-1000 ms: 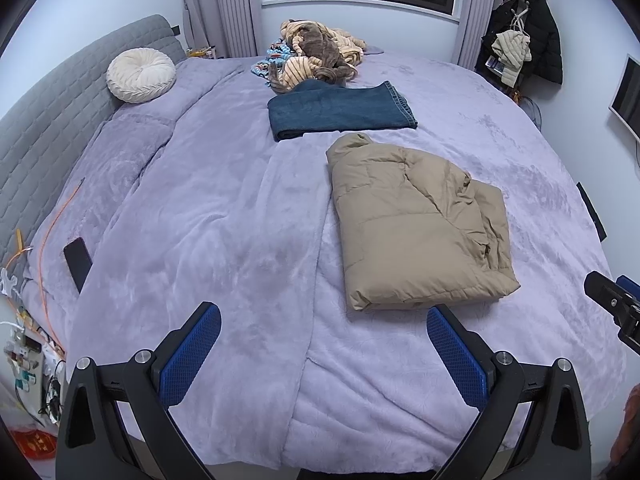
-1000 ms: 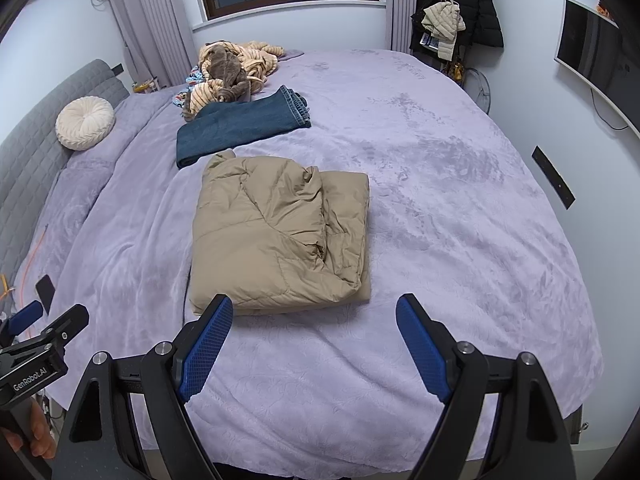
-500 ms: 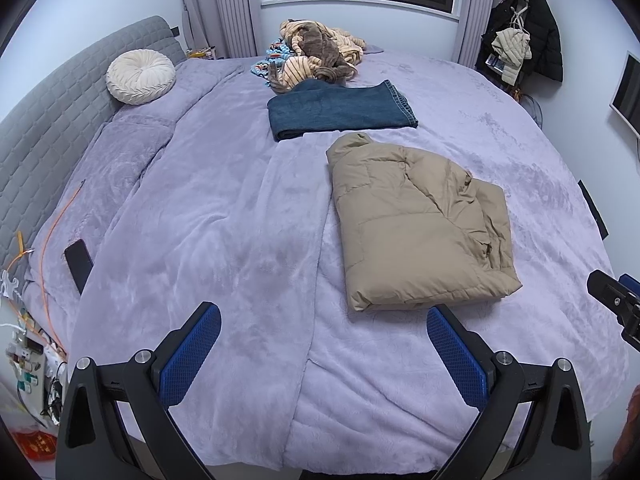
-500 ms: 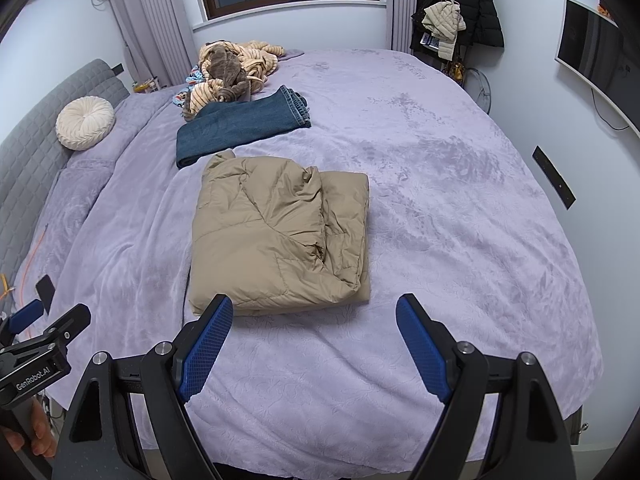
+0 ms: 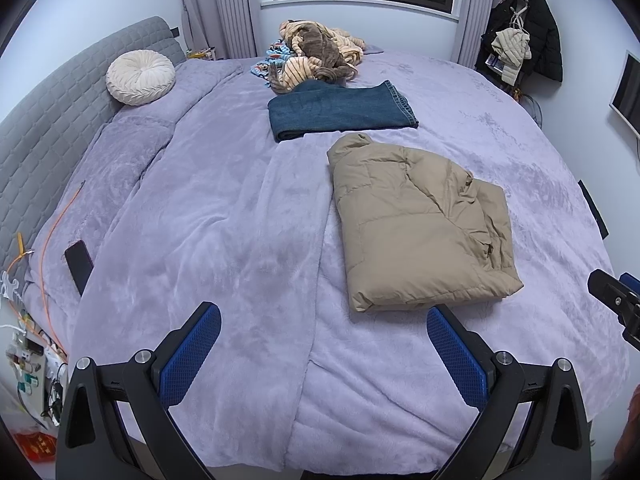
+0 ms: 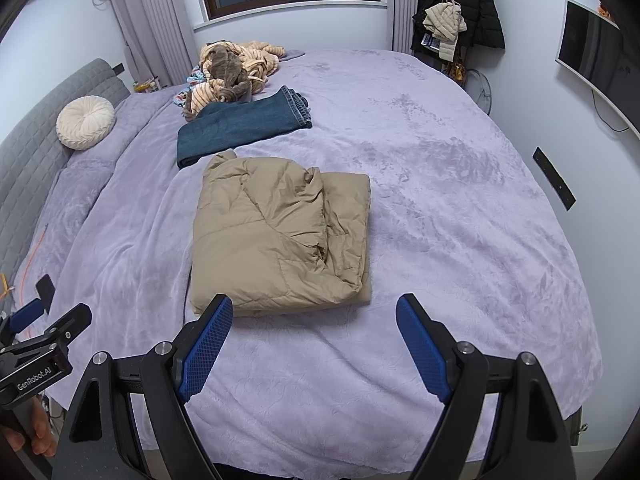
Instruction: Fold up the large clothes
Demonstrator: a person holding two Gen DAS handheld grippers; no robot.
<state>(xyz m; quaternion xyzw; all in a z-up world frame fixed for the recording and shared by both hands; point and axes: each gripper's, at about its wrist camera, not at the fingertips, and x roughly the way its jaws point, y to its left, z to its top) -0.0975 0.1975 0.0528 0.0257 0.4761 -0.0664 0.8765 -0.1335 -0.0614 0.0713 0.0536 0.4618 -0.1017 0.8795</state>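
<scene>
A tan puffer jacket (image 5: 416,224) lies folded into a rectangle on the lilac bed (image 5: 224,240); it also shows in the right wrist view (image 6: 280,236). Folded blue jeans (image 5: 340,110) lie behind it, also seen in the right wrist view (image 6: 240,128). My left gripper (image 5: 324,344) is open and empty, held above the bed's near edge, left of the jacket. My right gripper (image 6: 314,336) is open and empty, just short of the jacket's near edge.
A heap of striped and brown clothes (image 5: 316,54) lies at the far end. A round cream cushion (image 5: 140,76) rests by the grey headboard (image 5: 36,136). A phone (image 5: 78,262) and an orange cable lie at the left edge. Coats hang at right (image 6: 456,20).
</scene>
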